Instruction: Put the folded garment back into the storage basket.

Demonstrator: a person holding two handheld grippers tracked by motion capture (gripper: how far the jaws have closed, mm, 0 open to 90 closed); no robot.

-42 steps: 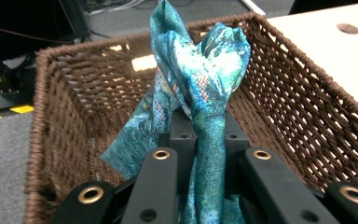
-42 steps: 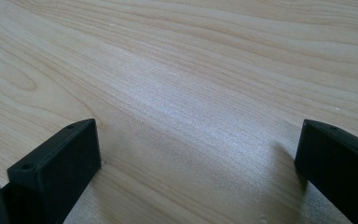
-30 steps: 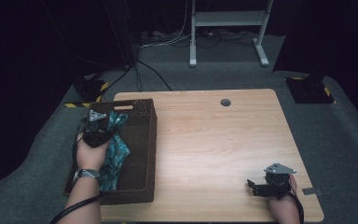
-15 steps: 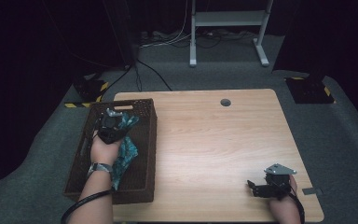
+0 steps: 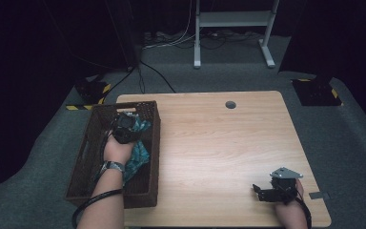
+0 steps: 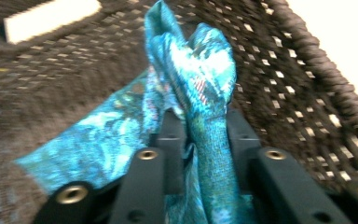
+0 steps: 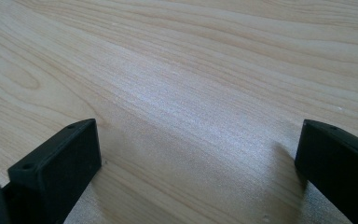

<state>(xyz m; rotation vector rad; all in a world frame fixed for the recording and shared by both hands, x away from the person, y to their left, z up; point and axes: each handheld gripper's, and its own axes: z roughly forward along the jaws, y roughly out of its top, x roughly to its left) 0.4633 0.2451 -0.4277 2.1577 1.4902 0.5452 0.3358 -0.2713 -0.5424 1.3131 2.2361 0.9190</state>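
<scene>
So at the left of the high view my left gripper [image 5: 125, 128] is down in the basket [image 5: 86, 157], near its far end, with the teal cloth [image 5: 138, 153] trailing back under my wrist. In the left gripper view a bunched fold of the cloth [image 6: 205, 84] stands between my jaws, up against the basket's woven wall [image 6: 284, 79]. The jaws have just been opening a bit and stand narrowly apart; the fold is between them, but it's too blurry to tell whether the pads are pressing on it or not. Looks to me like the drop-off step: cloth goes in the basket, and I'm letting it go. Next move, I'd say, calls for spreading the jaws wider and lifting straight up so the fabric doesn't snag and ride out with me.

Over at the lower right, my right gripper [image 5: 277, 188] sits on the table [image 5: 219, 143], jaws wide apart with nothing but bare wood between them.

Versus a second ago: my left hand has slid toward the basket's far right corner and lower into it. Right hand hasn't budged.
</scene>
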